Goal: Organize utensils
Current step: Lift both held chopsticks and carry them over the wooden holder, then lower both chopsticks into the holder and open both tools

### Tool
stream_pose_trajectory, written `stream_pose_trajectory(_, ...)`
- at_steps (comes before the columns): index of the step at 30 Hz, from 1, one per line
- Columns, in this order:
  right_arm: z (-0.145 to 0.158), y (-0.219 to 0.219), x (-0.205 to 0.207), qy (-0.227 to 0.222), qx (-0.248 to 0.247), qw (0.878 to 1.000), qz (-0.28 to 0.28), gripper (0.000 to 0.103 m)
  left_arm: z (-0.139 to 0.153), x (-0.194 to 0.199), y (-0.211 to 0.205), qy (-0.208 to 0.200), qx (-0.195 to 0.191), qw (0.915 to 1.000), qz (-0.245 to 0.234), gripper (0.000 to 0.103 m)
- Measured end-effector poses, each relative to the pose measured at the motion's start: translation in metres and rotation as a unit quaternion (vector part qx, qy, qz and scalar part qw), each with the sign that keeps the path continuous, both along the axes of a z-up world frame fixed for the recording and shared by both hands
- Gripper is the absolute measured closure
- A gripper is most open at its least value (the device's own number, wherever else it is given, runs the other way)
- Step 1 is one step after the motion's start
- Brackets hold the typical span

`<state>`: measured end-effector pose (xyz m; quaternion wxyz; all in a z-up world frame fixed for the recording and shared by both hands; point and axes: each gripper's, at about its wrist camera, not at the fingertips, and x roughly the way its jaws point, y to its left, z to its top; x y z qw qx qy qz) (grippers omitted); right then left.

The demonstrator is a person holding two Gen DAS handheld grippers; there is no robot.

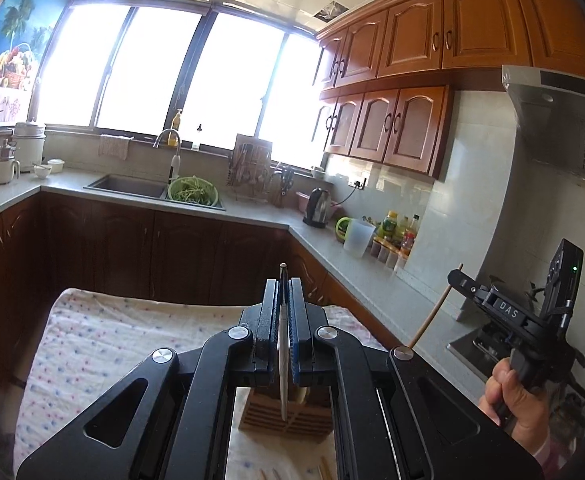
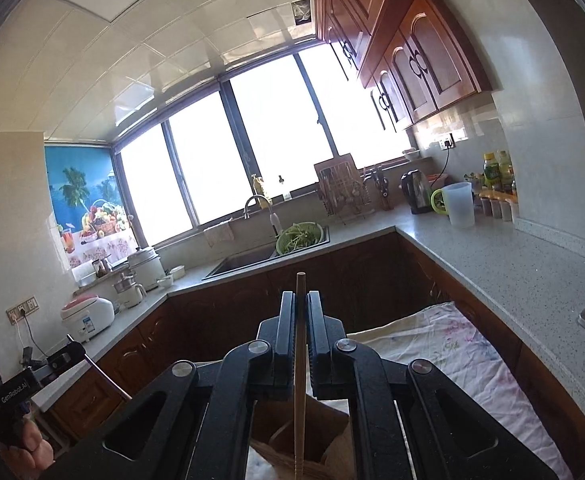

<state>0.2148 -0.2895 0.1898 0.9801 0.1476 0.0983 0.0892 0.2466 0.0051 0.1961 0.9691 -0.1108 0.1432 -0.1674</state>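
My left gripper (image 1: 283, 292) is shut on a knife (image 1: 283, 364) with a pale blade, held upright with its tip over a slotted wooden block (image 1: 268, 412) on the cloth-covered table. My right gripper (image 2: 300, 304) is shut on a wooden chopstick (image 2: 299, 380), upright, its lower end in a wooden holder (image 2: 316, 440) below. The right gripper (image 1: 462, 280) with the chopstick (image 1: 436, 308) also shows in the left wrist view at the right. The left gripper (image 2: 74, 350) shows at the left of the right wrist view.
A dotted cloth (image 1: 104, 340) covers the table. More chopsticks (image 1: 324, 470) lie on it near the block. Behind are a counter (image 1: 372, 280), sink (image 1: 128, 186), green colander (image 1: 193, 191), kettle (image 1: 317, 208), plastic jug (image 1: 357, 236), bottles and a range hood (image 1: 564, 120).
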Motion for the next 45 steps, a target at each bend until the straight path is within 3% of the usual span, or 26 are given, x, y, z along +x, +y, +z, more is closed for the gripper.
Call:
stream_pose_trajectory(4,-0.01,-0.004,0.028,-0.003,0.009,1.0,-0.008,0.098,-0.006,0.034,-0.008,0.0,-0.008,0.9999,0.013,0.1)
stream_pose_trajectory(9,-0.043,0.001,0.056,0.012,0.005,1.0,-0.004,0.098,-0.041,0.071,-0.017,0.03,-0.018,0.999,0.026,0.1)
stream_pose_trajectory(18,-0.102,0.003,0.076,0.043,0.01,0.999,-0.018,0.098,-0.095,0.096,-0.033,0.068,-0.001,0.9972,0.029,0.1)
stream_pose_trajectory(25,-0.101,-0.002,0.075,0.043,0.012,0.999,-0.02,0.098,-0.112,0.104,-0.039,0.093,0.005,0.9953,0.026,0.098)
stream_pose_trajectory(34,-0.1,-0.005,0.076,0.053,0.015,0.998,-0.02,0.097,-0.111,0.107,-0.038,0.099,0.011,0.9946,0.03,0.098)
stream_pose_trajectory(38,-0.099,-0.007,0.075,0.06,0.028,0.998,-0.007,0.087,-0.11,0.105,-0.037,0.106,0.019,0.9937,0.031,0.094)
stream_pose_trajectory(40,-0.098,-0.01,0.071,0.06,0.034,0.998,-0.003,0.069,-0.11,0.102,-0.035,0.111,0.017,0.9931,0.033,0.078)
stream_pose_trajectory(41,-0.097,-0.01,0.068,0.057,0.038,0.998,0.0,0.053,-0.111,0.099,-0.032,0.112,0.013,0.993,0.035,0.062)
stream_pose_trajectory(42,-0.096,-0.011,0.065,0.054,0.04,0.998,0.001,0.046,-0.11,0.095,-0.029,0.109,0.008,0.9933,0.036,0.053)
stream_pose_trajectory(45,-0.093,-0.011,0.053,0.051,0.039,0.998,0.003,0.033,-0.109,0.082,-0.023,0.109,0.008,0.9933,0.037,0.048)
